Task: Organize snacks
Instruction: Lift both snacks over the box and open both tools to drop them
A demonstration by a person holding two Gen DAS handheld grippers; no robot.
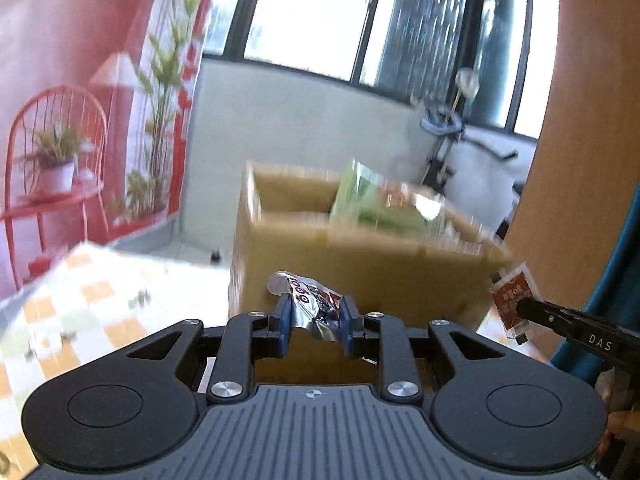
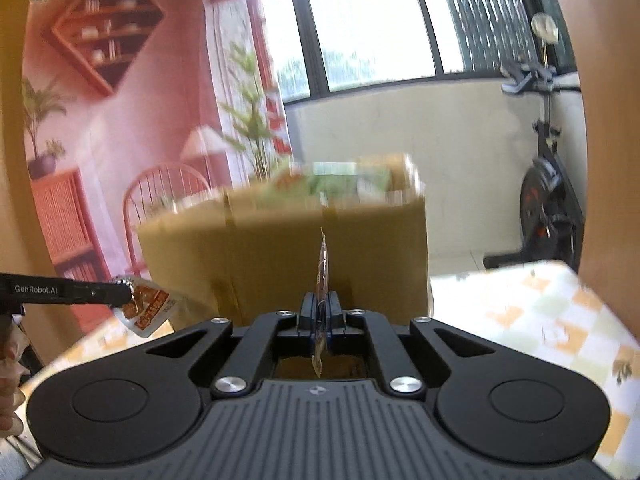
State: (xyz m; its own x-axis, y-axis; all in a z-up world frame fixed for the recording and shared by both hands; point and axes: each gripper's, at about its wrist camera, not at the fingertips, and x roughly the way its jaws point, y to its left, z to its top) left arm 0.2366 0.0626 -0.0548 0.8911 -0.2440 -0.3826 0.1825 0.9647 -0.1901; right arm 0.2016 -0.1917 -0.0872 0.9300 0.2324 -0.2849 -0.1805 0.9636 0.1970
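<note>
My left gripper (image 1: 316, 312) is shut on a crumpled silver and red snack packet (image 1: 310, 300), held in front of an open cardboard box (image 1: 360, 256). My right gripper (image 2: 320, 312) is shut on a thin red-brown snack packet (image 2: 322, 268), seen edge on, in front of the same box (image 2: 280, 252). The right packet also shows in the left wrist view (image 1: 514, 296), and the left packet in the right wrist view (image 2: 148, 308). Green snack bags (image 1: 372, 200) stick out of the box top. The box is blurred in both views.
The box stands on a table with a checked orange, green and white cloth (image 1: 80, 300) (image 2: 540, 320). A pink printed backdrop (image 2: 120, 140) hangs to the left. An exercise bike (image 2: 548, 200) stands by the windows. A wooden panel (image 1: 580, 160) is at the right.
</note>
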